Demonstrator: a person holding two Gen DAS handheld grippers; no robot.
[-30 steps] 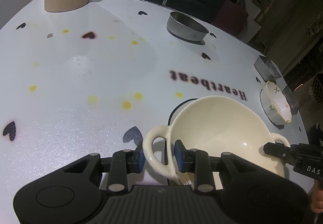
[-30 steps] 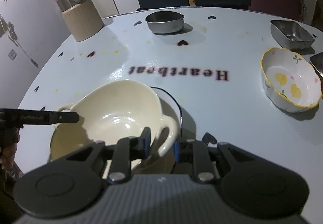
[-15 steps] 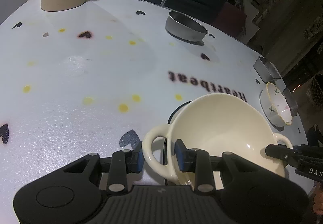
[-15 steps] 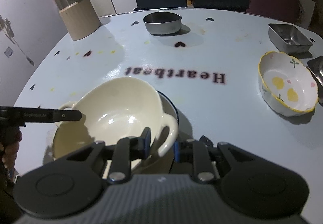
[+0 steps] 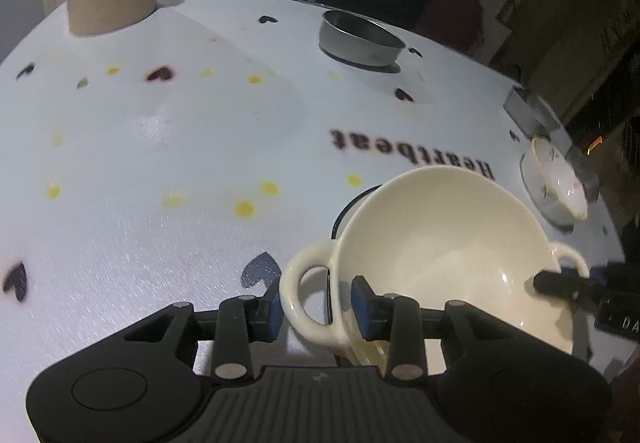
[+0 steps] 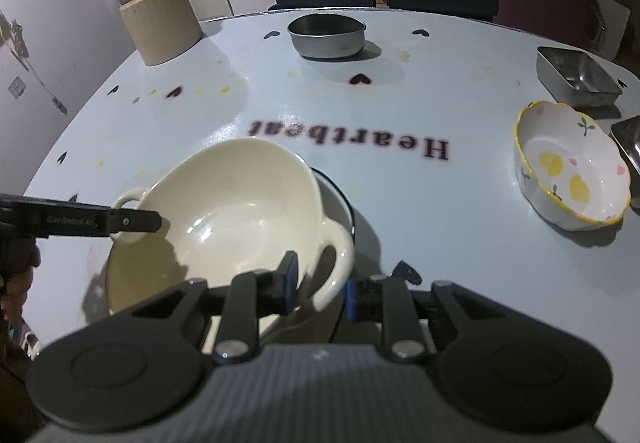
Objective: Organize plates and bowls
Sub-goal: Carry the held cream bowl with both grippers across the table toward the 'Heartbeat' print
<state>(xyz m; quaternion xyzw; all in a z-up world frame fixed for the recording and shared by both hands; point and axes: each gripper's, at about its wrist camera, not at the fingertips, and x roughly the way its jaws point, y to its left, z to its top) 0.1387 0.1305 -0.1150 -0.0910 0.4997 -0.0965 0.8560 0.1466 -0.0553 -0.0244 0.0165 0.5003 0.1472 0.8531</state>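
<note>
cream bowl (image 5: 448, 243) handles sit between both grippers' fingers, left (image 5: 316, 307) just loosened, right (image 6: 318, 285) clamped.

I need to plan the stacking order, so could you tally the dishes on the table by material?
Ceramic bowls: 2, cream two-handled bowl and floral bowl
Metal containers: 3, round tin, rectangular tray and a second tray at the edge
Dark-rimmed plate under the cream bowl: 1
Total: 6

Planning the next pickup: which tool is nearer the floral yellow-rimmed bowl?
Right. The right tool straddles the cream two-handled bowl's handle facing the floral yellow-rimmed bowl; the left tool is at the opposite handle.
</note>
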